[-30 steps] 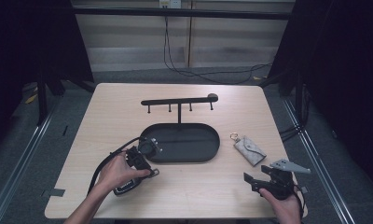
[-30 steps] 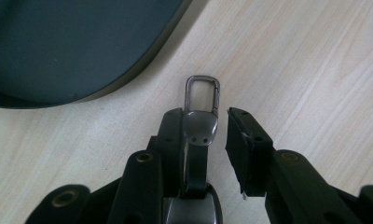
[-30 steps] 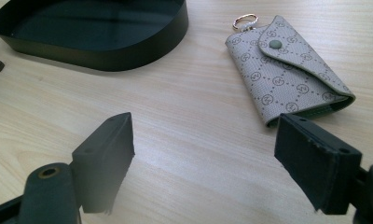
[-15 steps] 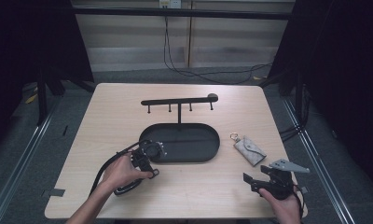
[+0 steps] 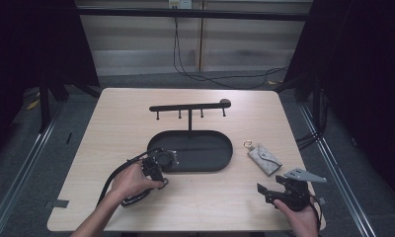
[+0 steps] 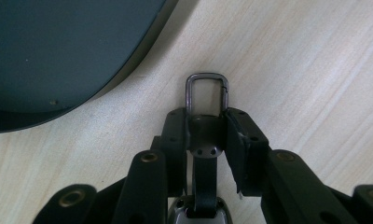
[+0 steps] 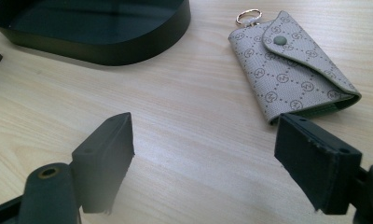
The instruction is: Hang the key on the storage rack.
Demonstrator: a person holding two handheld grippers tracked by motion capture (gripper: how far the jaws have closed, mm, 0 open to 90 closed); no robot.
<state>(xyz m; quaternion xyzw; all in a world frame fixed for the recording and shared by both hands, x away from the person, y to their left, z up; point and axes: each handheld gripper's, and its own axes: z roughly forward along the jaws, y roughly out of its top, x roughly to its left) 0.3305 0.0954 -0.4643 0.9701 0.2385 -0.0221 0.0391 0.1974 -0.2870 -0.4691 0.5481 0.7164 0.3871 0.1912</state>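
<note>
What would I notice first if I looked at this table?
Probably the big black oval tray in the middle of the wooden table, with a black rack of little hooks standing behind it. To the tray's right lies a grey patterned key pouch with a ring. At the tray's left end, the left gripper pinches a small metal clasp.

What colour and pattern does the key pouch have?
Light grey key pouch with a repeating diamond monogram print; clearest in the right gripper view.

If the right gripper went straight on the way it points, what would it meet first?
Probably bare table: the open right gripper aims between the tray and the key pouch, whose near corner sits by one finger.
</note>
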